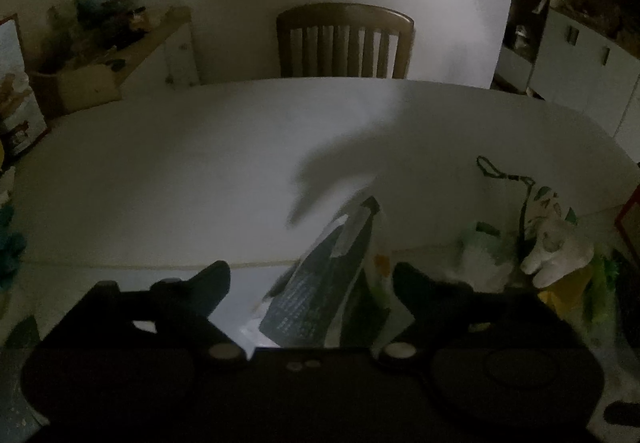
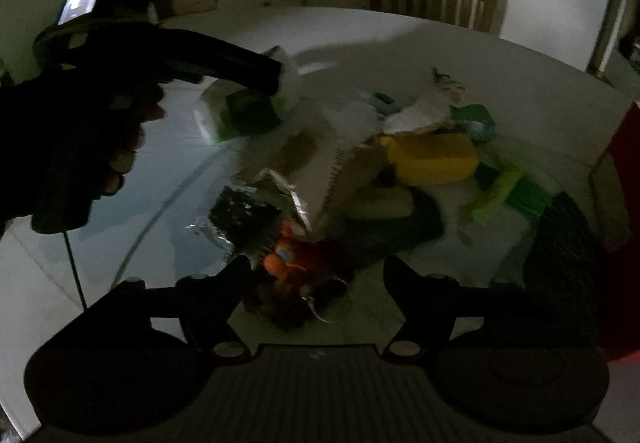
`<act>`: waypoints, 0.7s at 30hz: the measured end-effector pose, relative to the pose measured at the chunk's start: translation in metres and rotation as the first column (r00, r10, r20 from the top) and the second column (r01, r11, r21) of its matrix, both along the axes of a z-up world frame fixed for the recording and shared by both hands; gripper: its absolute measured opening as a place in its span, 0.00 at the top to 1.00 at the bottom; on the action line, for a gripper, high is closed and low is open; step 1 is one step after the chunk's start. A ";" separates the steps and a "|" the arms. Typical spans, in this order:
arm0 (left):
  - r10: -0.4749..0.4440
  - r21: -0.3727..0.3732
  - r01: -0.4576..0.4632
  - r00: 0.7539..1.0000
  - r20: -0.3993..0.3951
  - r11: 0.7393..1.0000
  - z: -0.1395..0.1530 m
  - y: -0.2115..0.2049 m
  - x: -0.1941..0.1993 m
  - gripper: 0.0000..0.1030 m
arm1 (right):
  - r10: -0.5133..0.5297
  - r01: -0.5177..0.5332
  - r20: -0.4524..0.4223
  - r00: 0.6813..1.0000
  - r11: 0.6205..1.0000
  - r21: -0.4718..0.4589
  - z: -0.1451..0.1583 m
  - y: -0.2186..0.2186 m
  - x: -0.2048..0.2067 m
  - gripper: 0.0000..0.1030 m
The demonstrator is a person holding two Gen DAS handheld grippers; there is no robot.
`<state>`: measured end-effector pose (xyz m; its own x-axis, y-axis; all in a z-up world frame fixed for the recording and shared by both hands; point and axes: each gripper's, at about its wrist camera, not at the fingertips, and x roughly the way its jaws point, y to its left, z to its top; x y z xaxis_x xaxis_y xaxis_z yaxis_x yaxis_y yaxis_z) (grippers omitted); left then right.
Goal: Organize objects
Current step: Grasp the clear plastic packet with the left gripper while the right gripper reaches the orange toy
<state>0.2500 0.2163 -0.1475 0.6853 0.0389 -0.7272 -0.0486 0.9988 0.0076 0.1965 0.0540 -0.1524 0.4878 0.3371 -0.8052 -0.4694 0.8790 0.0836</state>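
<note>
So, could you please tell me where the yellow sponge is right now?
In the right wrist view the yellow sponge lies right of centre in the clutter pile on the white table, with green packaging just to its right.

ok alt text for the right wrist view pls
Dim fisheye view: the open right gripper hovers over a cluttered pile on a white table, nearest an orange toy. The left gripper holds a packet upper left.
</note>
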 end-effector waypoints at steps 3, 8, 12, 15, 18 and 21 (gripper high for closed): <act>-0.007 0.005 0.007 1.000 -0.001 1.000 -0.003 0.000 0.003 0.18 | 0.004 -0.004 -0.012 1.000 1.000 0.014 -0.002 0.008 0.004 0.41; -0.016 -0.005 0.016 1.000 -0.011 1.000 -0.006 0.004 0.008 0.29 | -0.020 0.021 -0.044 0.999 1.000 0.009 -0.010 0.014 0.014 0.57; -0.029 -0.010 0.029 0.999 -0.019 1.000 -0.009 0.004 0.010 0.36 | -0.044 0.045 -0.066 0.997 0.999 0.017 -0.014 0.010 0.016 0.64; -0.039 -0.008 0.038 0.999 -0.022 0.999 -0.011 0.004 0.011 0.43 | -0.046 0.046 -0.061 0.997 0.999 0.009 -0.015 0.012 0.016 0.64; -0.043 -0.012 0.043 0.999 -0.025 0.999 -0.011 0.007 0.011 0.53 | -0.045 0.045 -0.054 0.998 0.999 0.004 -0.015 0.012 0.015 0.65; -0.047 -0.015 0.046 0.999 -0.027 0.999 -0.010 0.007 0.010 0.61 | -0.058 0.058 -0.054 0.997 0.998 0.011 -0.012 0.011 0.014 0.69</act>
